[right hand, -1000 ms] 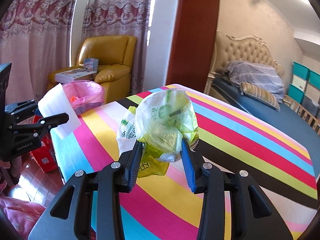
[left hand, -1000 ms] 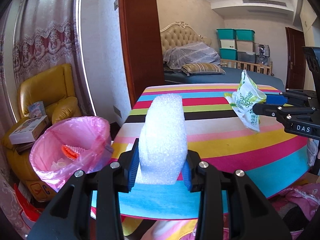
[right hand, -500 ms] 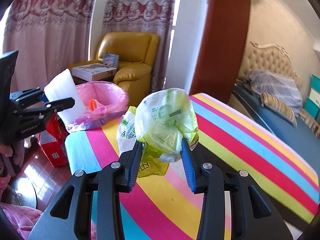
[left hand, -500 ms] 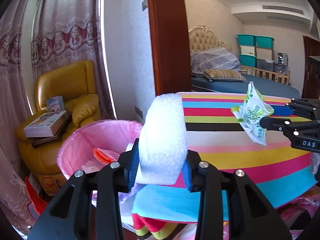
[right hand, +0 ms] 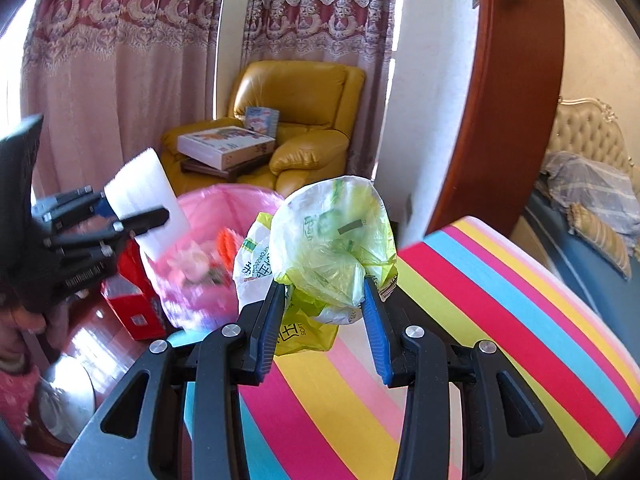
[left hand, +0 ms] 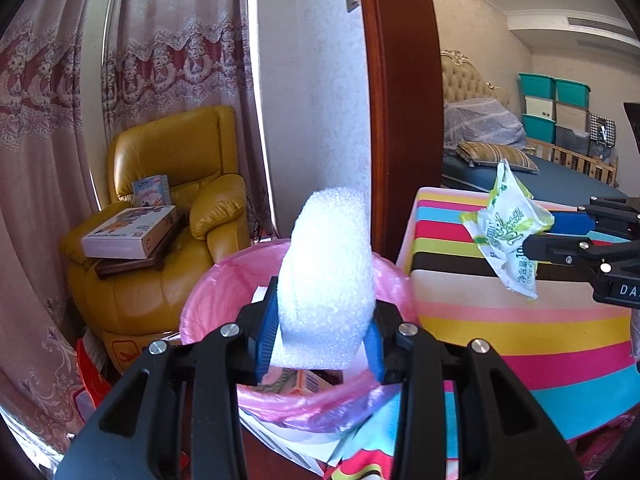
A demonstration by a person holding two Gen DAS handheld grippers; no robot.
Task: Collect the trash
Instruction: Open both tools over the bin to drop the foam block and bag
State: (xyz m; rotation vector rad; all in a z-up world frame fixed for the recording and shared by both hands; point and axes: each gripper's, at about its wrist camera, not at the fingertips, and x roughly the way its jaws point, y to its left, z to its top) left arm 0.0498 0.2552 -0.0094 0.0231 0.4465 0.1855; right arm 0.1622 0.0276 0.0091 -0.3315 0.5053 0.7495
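Note:
My left gripper is shut on a folded sheet of white foam and holds it over the mouth of a bin lined with a pink bag. My right gripper is shut on a crumpled green and white plastic wrapper, above the corner of the striped table. In the right wrist view the left gripper with the foam is at the left, over the pink bin. The right gripper with its wrapper appears at the right of the left wrist view.
A yellow armchair with boxes on it stands behind the bin, by the curtains. A red box sits on the floor beside the bin. A wooden door frame rises behind the table; a bed lies beyond.
Both grippers have swung left from over the table toward the pink bin, each keeping its load. The foam now hangs over the bin's mouth, and the bin looks much closer.

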